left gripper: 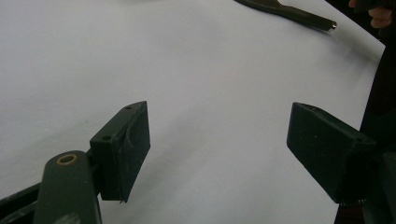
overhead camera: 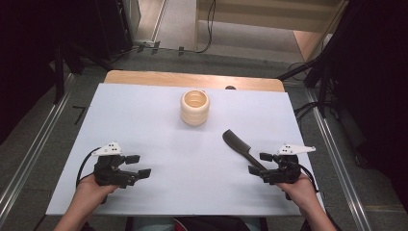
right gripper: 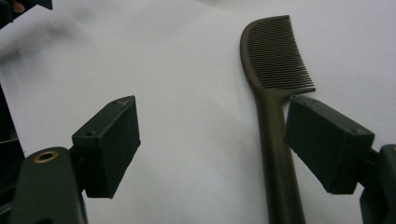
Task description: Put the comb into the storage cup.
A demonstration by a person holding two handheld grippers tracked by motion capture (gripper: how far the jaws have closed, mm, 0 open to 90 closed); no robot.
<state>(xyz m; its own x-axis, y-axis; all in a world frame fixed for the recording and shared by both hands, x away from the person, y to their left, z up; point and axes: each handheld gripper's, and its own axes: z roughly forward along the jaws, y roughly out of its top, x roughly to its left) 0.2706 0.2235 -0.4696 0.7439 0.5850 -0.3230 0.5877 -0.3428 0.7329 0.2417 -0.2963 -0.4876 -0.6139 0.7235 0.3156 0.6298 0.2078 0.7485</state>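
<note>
Looking down from the high view, the comb (overhead camera: 236, 144) lies flat on the white table (overhead camera: 159, 125), toward the right side, with its toothed end pointing up toward the middle and its handle running back to the right gripper (overhead camera: 260, 163). That gripper sits right at the handle end with its jaws spread wide, not clamping anything. In the right gripper view the comb (right gripper: 275, 116) runs up between the jaws, much closer to the right-hand jaw, handle just beside it, though I can't tell if they're actually touching. Left gripper (overhead camera: 137, 166) is over on the near left of the table, well apart from the comb, jaws wide as well, with bare table between them. From the left gripper view you can see the comb's handle (left gripper: 299, 13) far off at the top edge. A cream ribbed cup (overhead camera: 195, 107) stands upright toward the far middle of the table, apart from everything else.
</note>
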